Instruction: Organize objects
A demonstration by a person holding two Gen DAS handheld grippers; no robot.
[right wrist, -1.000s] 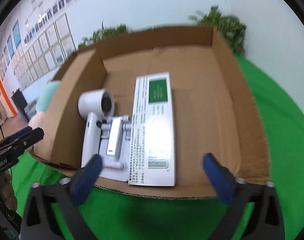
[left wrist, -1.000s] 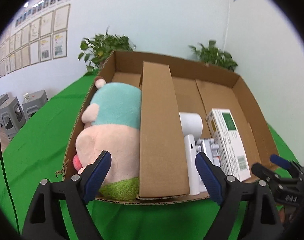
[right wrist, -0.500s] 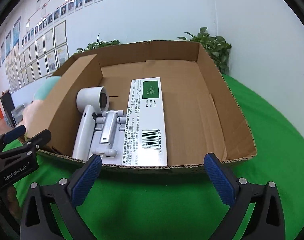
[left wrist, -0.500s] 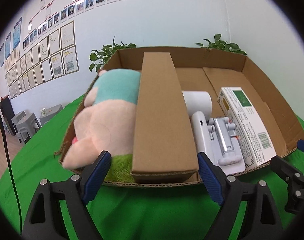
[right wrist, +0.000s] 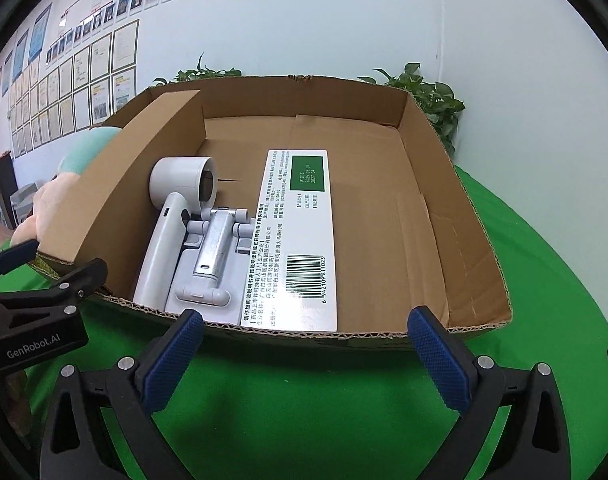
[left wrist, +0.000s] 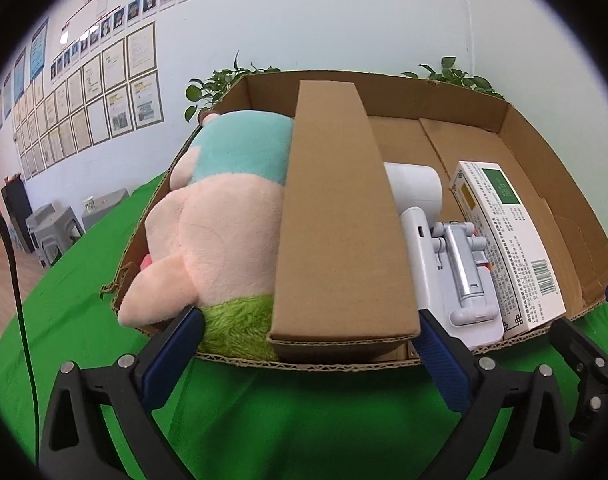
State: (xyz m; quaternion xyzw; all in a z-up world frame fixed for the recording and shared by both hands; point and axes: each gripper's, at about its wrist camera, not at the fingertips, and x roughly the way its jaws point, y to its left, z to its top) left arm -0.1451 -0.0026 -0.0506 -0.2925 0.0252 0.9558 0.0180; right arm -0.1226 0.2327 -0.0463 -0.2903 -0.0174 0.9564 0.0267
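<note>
Left wrist: fuzzy plush (left wrist: pixel 220 232) in corrugated cardboard box (left wrist: pixel 544 184); both grippers (left wrist: pixel 310 354) (right wrist: pixel 304 352) wide open, empty.

Bright, even indoor light; sharp focus; glare on the white carton (right wrist: pixel 300 240); heavy fisheye vignetting.

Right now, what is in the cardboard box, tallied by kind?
Soft toys: 1, pink and teal plush toy
Appliances: 1, white handheld dryer-like device
Stands: 1, grey folding stand
Cartons: 1, white printed carton with a green patch
Total: 4
</note>
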